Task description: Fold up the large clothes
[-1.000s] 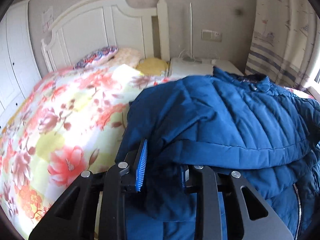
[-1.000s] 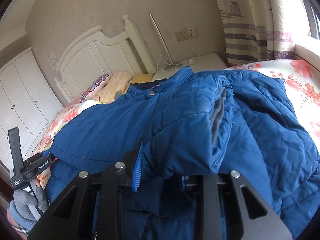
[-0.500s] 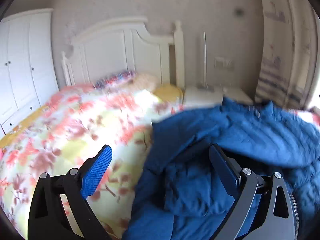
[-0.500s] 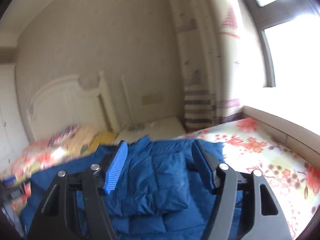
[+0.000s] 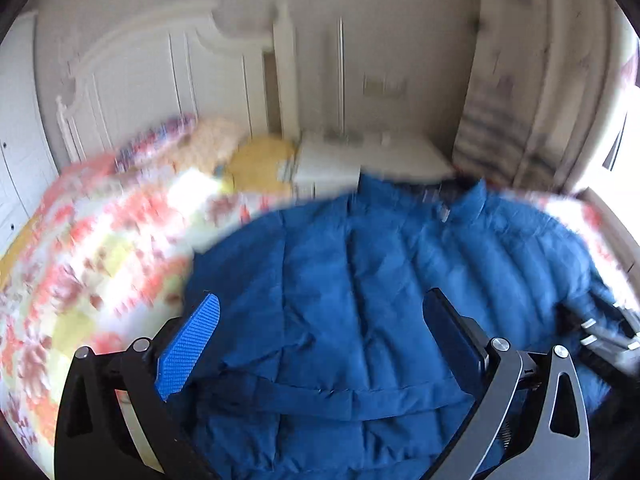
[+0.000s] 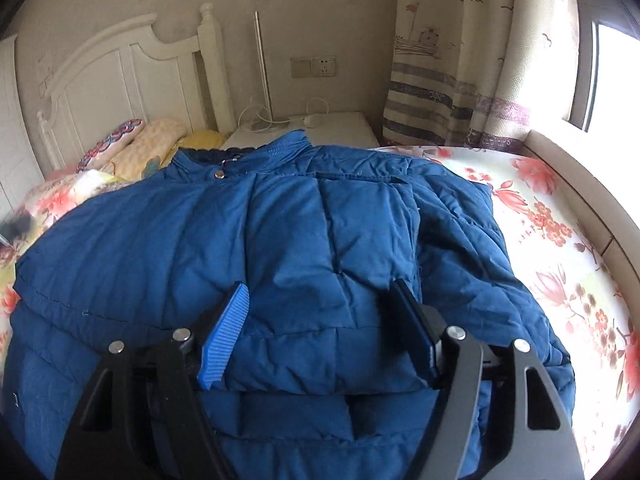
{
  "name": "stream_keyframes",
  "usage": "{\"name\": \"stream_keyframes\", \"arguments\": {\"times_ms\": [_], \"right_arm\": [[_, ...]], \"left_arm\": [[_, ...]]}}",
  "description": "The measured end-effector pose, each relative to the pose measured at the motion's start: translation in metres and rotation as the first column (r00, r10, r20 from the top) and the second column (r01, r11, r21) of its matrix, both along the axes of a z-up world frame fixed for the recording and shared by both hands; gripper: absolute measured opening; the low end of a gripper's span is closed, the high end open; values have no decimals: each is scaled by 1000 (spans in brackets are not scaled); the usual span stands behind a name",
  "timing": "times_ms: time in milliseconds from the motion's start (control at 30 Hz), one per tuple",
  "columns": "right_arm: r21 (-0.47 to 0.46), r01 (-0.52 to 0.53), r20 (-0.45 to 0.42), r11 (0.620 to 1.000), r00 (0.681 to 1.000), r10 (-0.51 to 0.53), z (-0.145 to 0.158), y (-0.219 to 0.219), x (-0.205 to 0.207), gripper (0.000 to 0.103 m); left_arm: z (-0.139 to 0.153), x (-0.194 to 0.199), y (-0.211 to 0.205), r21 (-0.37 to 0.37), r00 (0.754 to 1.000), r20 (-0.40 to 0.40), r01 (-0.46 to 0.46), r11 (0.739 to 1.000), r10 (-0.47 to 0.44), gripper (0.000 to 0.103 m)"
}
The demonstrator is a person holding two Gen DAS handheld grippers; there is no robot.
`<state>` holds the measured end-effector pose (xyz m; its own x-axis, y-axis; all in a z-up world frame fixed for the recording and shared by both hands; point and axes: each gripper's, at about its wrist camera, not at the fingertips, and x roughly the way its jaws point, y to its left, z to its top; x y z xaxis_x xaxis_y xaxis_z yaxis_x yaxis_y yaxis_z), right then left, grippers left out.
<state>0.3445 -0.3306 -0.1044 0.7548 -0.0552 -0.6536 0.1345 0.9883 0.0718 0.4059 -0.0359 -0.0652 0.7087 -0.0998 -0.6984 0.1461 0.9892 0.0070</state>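
**Both grippers let go of the puffy blue jacket on the bed**

Clearly the blue jacket was a soft, bulky thing, quilted and full of air, light for its size and with a smooth shell that looked slippery. It lay spread across the flowered bedcover, collar toward the headboard end of the bed, its right shoulder reaching toward the window-side edge. The sleeves seemed to have been folded in over the chest, leaving a thick padded flap on top.

The right gripper stood with its jaws spread, having just been opening; that folded flap lay between them, but the pads did not press on it. The left gripper was spread as wide as it went, jaws also just opened, hovering over the jacket's left side near the bed's middle, with only loose cloth below it. That view was blurred, so fine detail there was lost.

To my eye a jacket like this would spring back and slide unless pinched deep. The stitched lines and the hem would give a firmer bite than the puffed panels, and a thin pinch on the shell alone would likely slip. Taking both bottom corners together, one per gripper, looked the sensible hold for doubling it up toward the collar.
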Motion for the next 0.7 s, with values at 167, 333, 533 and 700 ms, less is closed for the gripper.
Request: {"name": "stream_keyframes", "arguments": {"times_ms": [167,333,533,700], "right_arm": [[43,47,145,998,988,-53,10,-14,-18,72],[10,126,379,992,918,-120,38,-15,-54,82],[-151,-4,305,989,951,50,43,29,-34,86],[-301,-106,68,948,989,132,47,61,21,89]], "left_arm": [[-43,0,-11,82,999,-14,42,996,-41,98],[-42,-6,-13,72,999,13,50,996,-52,98],[-39,-8,-12,66,998,24,60,996,-62,98],[-39,-8,-12,56,998,25,63,996,-64,98]]}}
